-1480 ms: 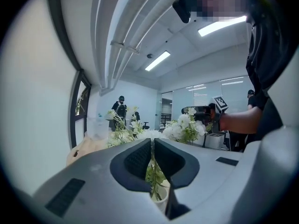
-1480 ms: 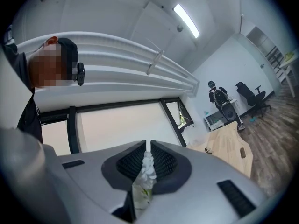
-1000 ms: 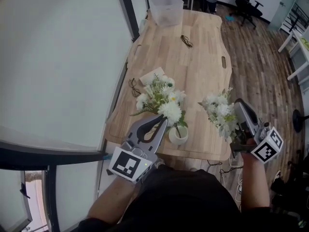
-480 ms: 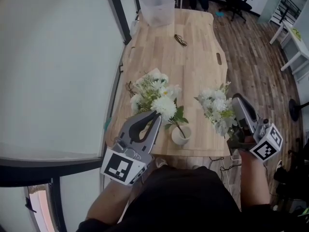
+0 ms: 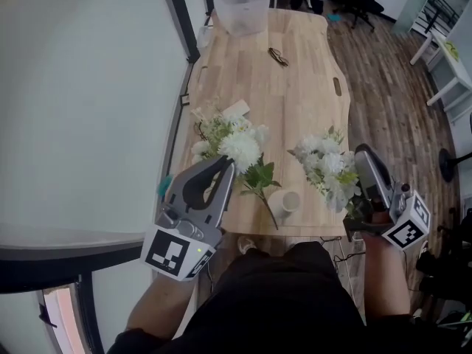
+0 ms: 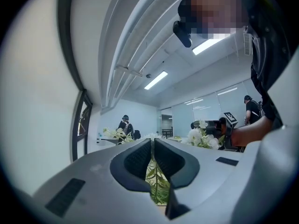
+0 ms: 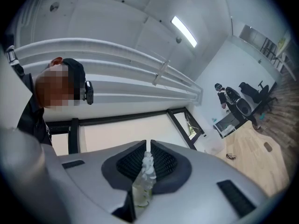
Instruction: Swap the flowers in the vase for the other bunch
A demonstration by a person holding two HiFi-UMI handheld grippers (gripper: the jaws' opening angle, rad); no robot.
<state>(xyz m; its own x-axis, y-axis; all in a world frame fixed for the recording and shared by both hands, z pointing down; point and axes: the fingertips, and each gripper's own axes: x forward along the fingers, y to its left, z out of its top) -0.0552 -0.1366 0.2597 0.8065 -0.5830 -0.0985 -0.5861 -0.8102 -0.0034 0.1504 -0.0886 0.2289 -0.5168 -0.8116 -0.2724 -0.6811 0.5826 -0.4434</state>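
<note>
Left gripper (image 5: 226, 167) fingers clenched on left bunch (image 5: 234, 143) stems; bunch clear of vase (image 5: 285, 202). Right gripper (image 5: 361, 158) fingers grasping right bunch (image 5: 324, 164), beside vase. Park left bunch on surface (image 5: 295, 87); lower right stems straight, vase may tip.

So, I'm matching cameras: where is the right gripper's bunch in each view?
Head view: bunch, right of centre.
Left gripper view: bunch, right of centre, beyond the jaws.
Right gripper view: its sprig, pinched between the jaws.
Shared: clear bin, in head and right gripper views.
</note>
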